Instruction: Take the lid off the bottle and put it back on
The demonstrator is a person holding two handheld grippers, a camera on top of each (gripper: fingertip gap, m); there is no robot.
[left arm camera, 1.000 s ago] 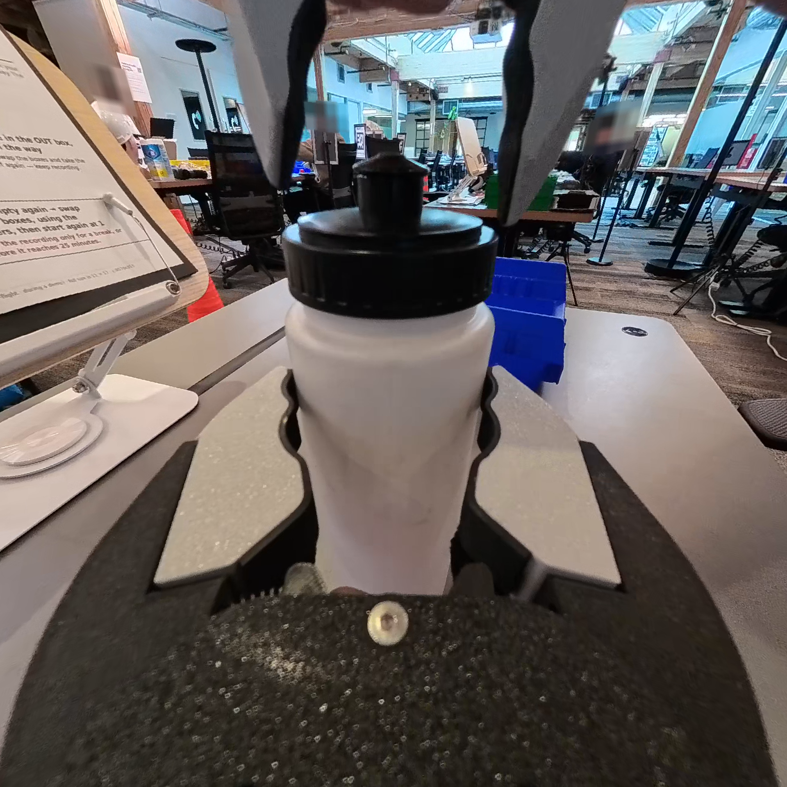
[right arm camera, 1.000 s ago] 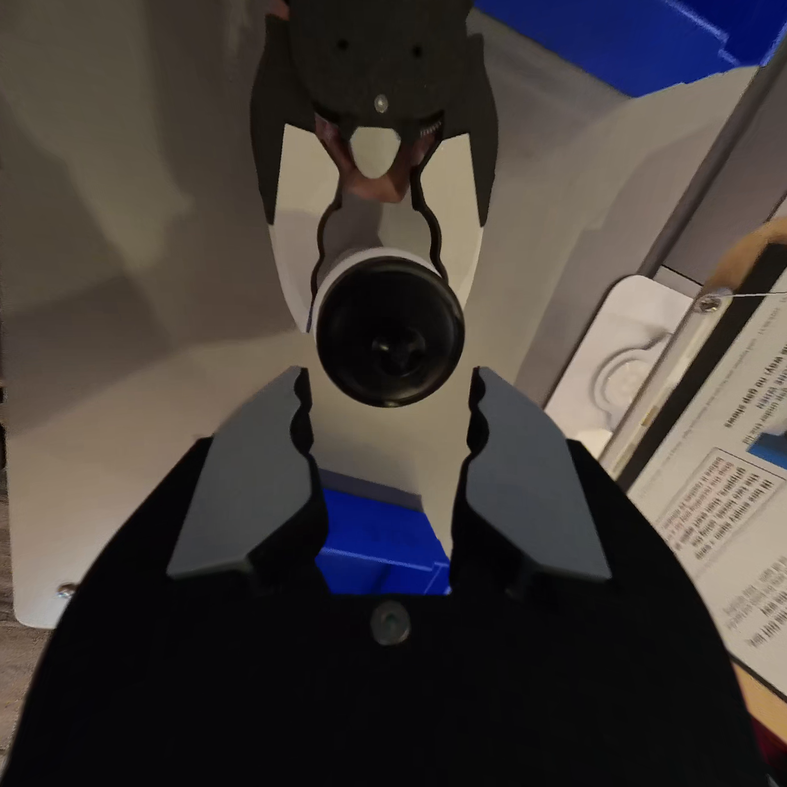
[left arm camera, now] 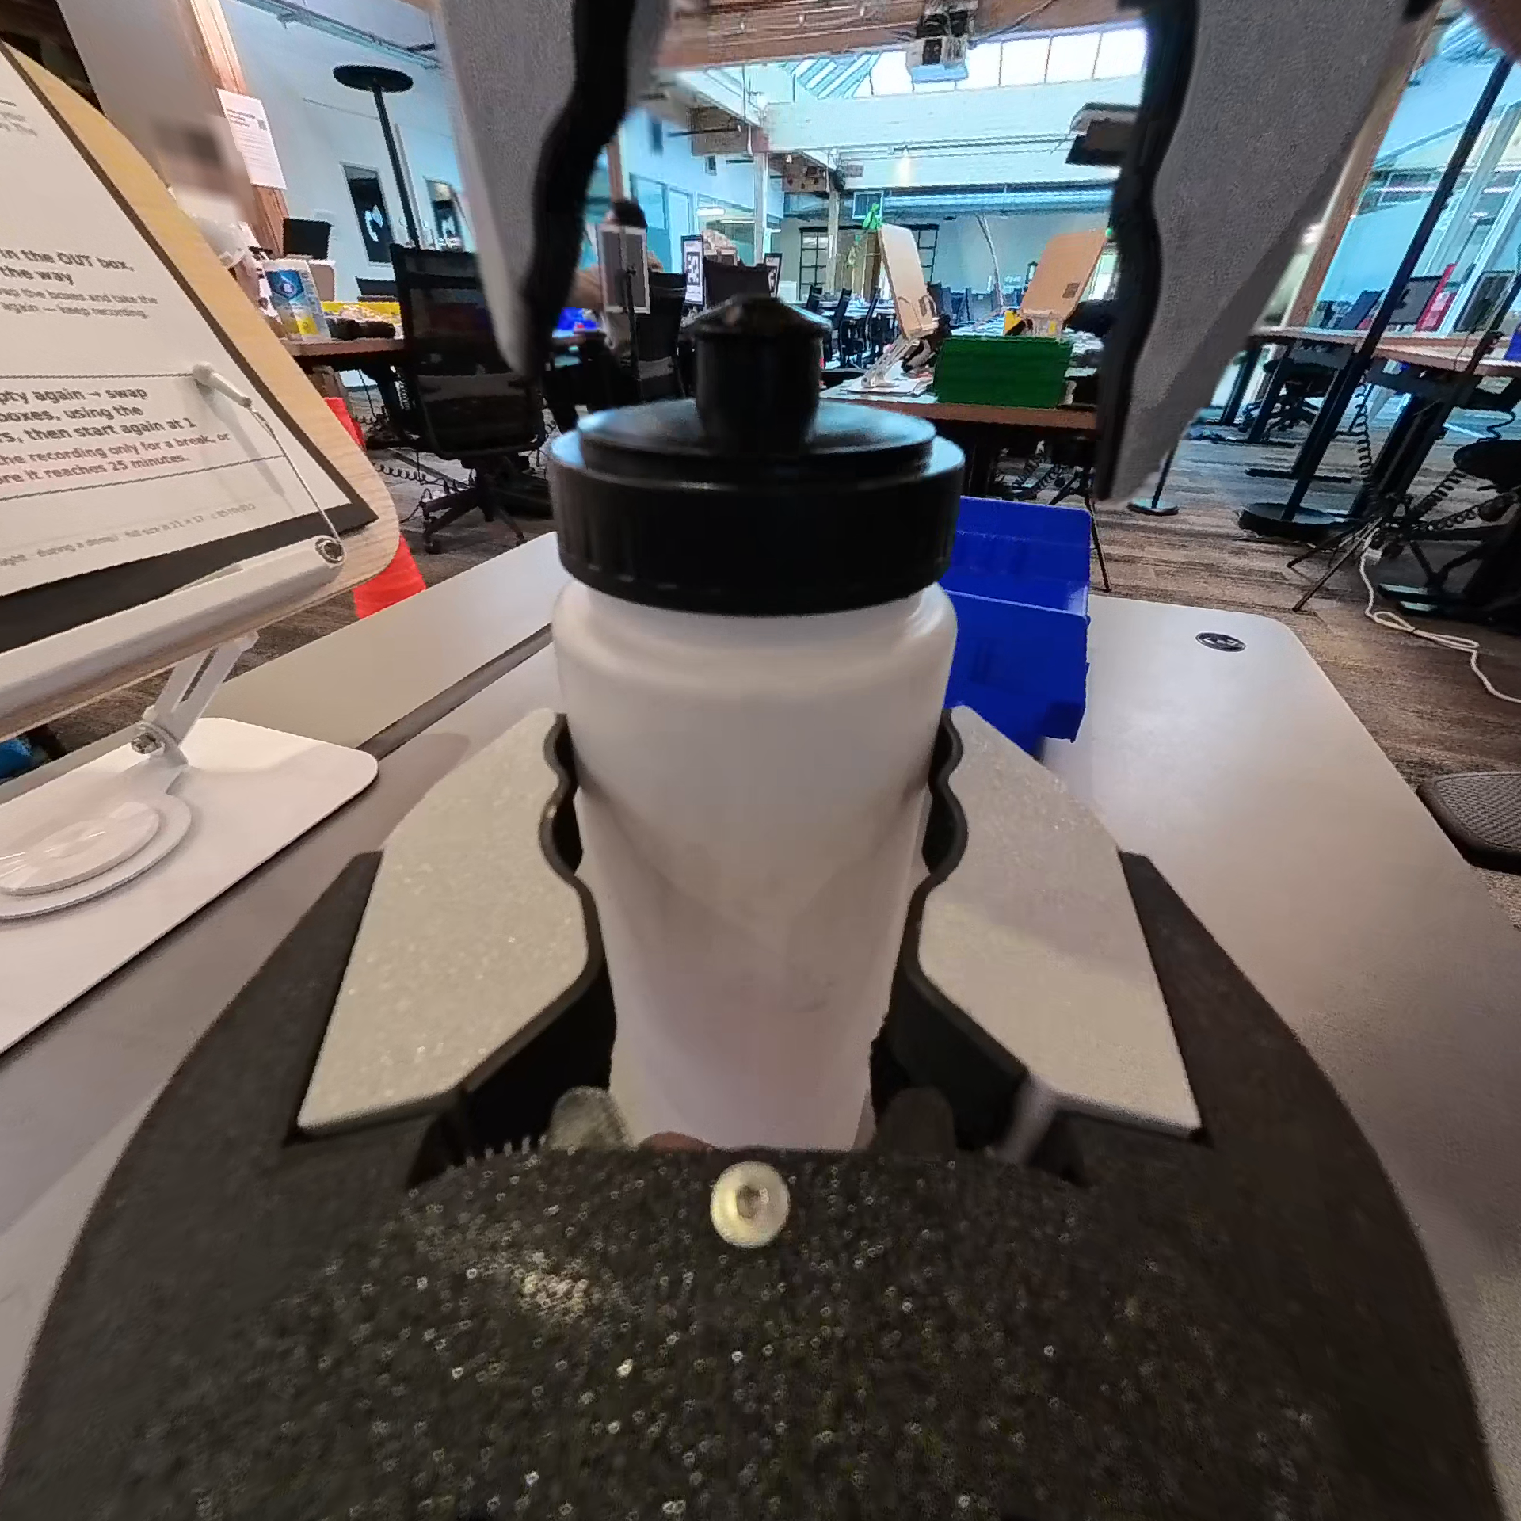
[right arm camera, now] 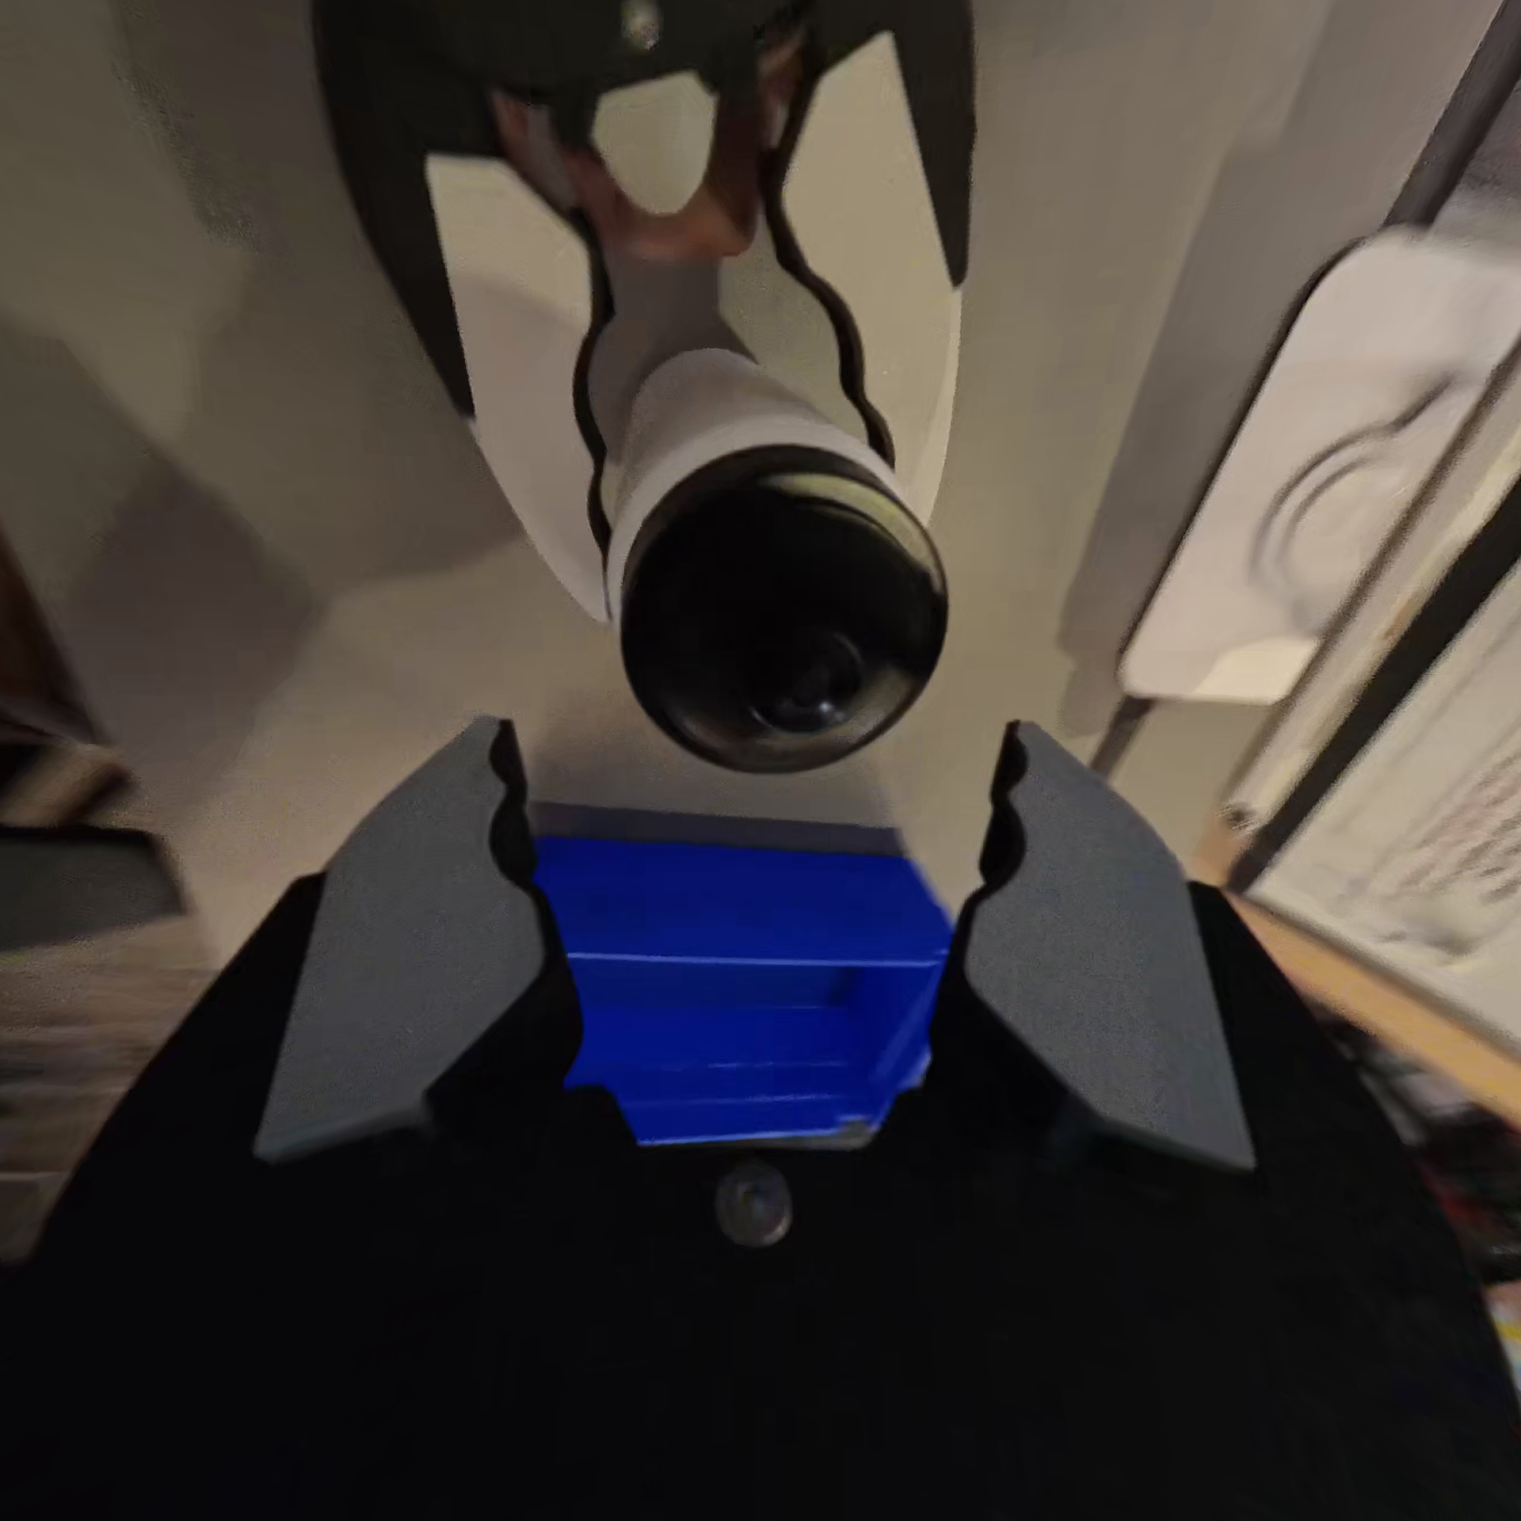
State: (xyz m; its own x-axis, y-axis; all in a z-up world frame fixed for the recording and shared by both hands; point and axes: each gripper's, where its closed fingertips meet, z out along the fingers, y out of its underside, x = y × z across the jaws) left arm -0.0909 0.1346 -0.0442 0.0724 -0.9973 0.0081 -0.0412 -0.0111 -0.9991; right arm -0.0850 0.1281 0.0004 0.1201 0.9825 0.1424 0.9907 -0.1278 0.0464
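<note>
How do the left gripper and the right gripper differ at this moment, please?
The left gripper is closed on the white bottle, fingers against its sides; the right gripper is wide open and holds nothing. The left points level along the table; the right points down at the black lid from above. Both have grey fingers with wavy black pads.

i see a white bottle (left arm camera: 753, 823) with a black lid (left arm camera: 753, 527) at frame centre, a blue bin (left arm camera: 1020, 625) right of it, and a pale grey surface (left arm camera: 1234, 782) beneath.
</note>
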